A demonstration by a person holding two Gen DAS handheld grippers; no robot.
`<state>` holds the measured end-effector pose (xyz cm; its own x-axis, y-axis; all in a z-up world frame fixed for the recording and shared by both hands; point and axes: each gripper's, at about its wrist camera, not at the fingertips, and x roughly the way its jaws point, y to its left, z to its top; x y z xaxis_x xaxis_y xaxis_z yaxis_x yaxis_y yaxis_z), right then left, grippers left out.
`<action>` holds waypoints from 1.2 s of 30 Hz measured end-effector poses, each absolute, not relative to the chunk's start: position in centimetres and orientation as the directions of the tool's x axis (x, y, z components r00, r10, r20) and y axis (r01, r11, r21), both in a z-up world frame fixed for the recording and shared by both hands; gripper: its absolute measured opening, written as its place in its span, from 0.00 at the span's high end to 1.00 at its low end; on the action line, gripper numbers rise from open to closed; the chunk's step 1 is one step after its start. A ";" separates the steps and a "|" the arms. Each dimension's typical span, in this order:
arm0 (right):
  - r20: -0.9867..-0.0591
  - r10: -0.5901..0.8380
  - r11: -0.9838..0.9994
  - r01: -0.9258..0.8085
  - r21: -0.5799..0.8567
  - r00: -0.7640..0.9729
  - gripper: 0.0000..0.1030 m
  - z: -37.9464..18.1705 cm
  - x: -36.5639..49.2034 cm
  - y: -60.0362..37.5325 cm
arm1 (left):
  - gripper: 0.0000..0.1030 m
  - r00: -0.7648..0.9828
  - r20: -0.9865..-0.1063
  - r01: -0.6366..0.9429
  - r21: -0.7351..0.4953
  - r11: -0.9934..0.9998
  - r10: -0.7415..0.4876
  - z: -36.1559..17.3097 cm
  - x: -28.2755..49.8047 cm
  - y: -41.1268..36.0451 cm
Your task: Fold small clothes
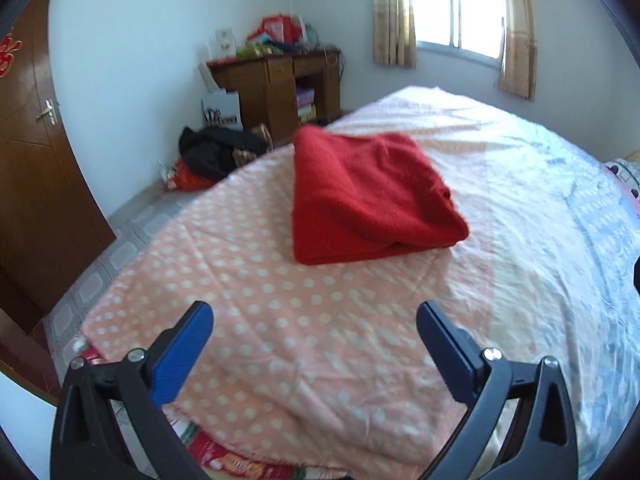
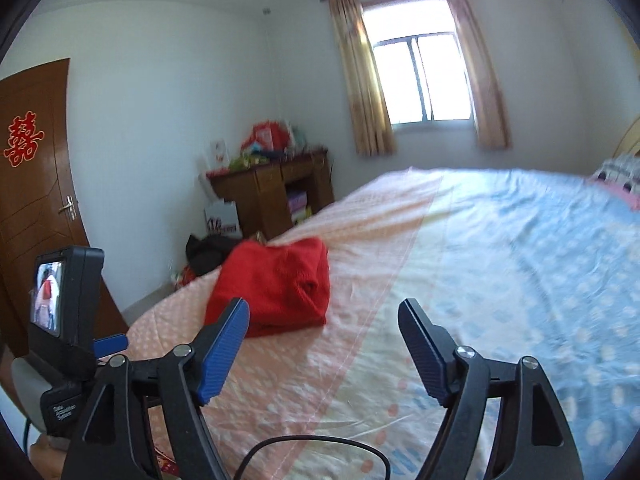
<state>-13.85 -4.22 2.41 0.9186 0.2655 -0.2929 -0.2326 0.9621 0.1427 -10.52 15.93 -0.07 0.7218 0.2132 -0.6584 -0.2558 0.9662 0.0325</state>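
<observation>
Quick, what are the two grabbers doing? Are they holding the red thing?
Left gripper: open, holding nothing.
Right gripper: open, holding nothing.
Red sweater: folded on the bed, untouched.

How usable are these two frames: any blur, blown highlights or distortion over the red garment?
Left wrist view: folded red garment slightly soft, window blown out, bed bowed by the fisheye. Right wrist view: motion blur smears the garment and curtains; both sets of tongs stay sharp.
</observation>
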 end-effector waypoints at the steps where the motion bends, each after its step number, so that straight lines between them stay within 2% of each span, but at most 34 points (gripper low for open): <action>1: -0.271 0.253 0.965 -0.224 0.134 0.929 0.20 2.9 -14.8 -4.2 | 0.00 0.731 -0.649 -0.255 0.028 0.967 0.211 0.3 -11.2 16.0; 8: -0.144 0.183 0.978 -0.165 0.127 0.973 0.16 6.2 -20.0 -4.7 | 0.00 0.807 -0.559 -0.227 0.002 0.974 0.189 3.2 -15.2 16.1; 10: -0.126 0.152 0.983 -0.137 0.123 0.980 0.12 7.0 -20.8 -4.8 | 0.00 0.824 -0.534 -0.208 0.029 0.978 0.191 4.0 -16.2 15.7; 16: -0.085 0.107 0.987 -0.096 0.127 0.991 0.11 8.4 -22.7 -4.7 | 0.00 0.871 -0.449 -0.189 0.068 0.980 0.199 5.4 -18.9 15.2; 20: -0.076 0.085 0.989 -0.075 0.125 0.994 0.11 8.9 -23.6 -4.5 | 0.00 0.877 -0.450 -0.184 0.015 0.983 0.171 6.0 -19.2 15.5; 26: -0.002 0.061 0.993 -0.060 0.106 0.998 0.11 10.0 -25.4 -4.6 | 0.00 0.880 -0.441 -0.182 0.030 0.983 0.176 6.1 -19.6 14.7; 36: -0.041 0.050 0.987 -0.044 0.152 0.998 0.10 9.9 -24.9 -5.7 | 0.00 0.891 -0.404 -0.188 0.084 0.979 0.206 6.8 -20.6 13.5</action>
